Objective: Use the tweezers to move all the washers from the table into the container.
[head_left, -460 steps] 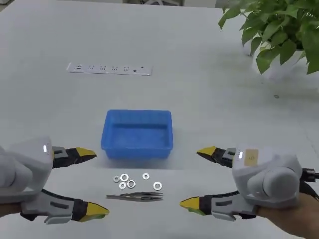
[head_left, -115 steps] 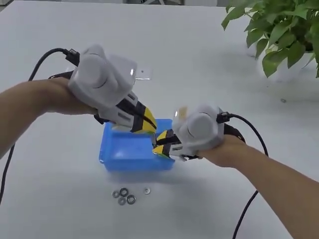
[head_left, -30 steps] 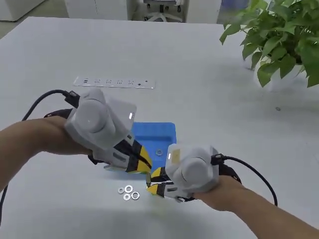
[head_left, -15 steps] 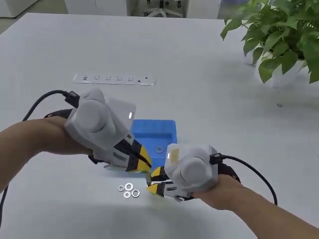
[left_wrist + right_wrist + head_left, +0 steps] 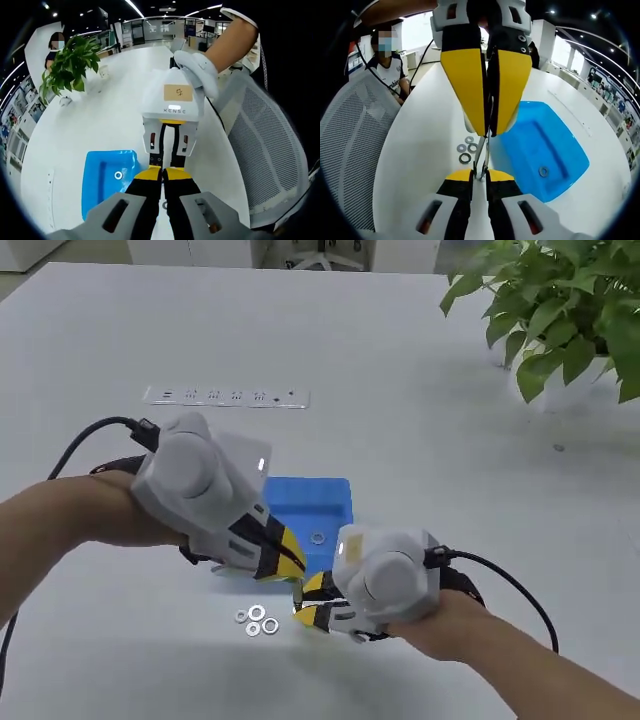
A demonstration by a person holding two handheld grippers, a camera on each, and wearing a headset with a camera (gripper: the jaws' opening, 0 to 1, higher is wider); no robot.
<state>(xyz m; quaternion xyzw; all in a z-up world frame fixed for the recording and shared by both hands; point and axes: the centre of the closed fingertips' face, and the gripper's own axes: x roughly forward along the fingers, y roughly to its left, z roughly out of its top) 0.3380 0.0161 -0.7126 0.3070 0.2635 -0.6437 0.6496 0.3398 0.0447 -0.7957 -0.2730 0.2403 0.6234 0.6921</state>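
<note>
Both grippers meet just in front of the blue container [image 5: 312, 498]. My left gripper [image 5: 290, 565] comes down from the left. My right gripper [image 5: 305, 606] points up at it from below. In the right gripper view the thin metal tweezers [image 5: 486, 145] run from the left gripper's [image 5: 489, 131] shut yellow jaws down into my right gripper's [image 5: 479, 176] shut tips. My left gripper's [image 5: 162, 175] own jaws also stand shut. Several washers [image 5: 256, 620] lie on the table just left of the tips, and they also show as washers [image 5: 466, 149]. One washer [image 5: 318, 537] lies inside the container.
A white power strip [image 5: 225, 397] lies farther back on the table. A potted plant [image 5: 560, 310] stands at the far right. Cables trail from both grippers. A person sits by a mesh chair [image 5: 355, 150] at the table's near side.
The tweezers that lay on the table 15.3 s ago are now held between both grippers. A washer now lies in the container. Over the last second hardly anything has moved.
</note>
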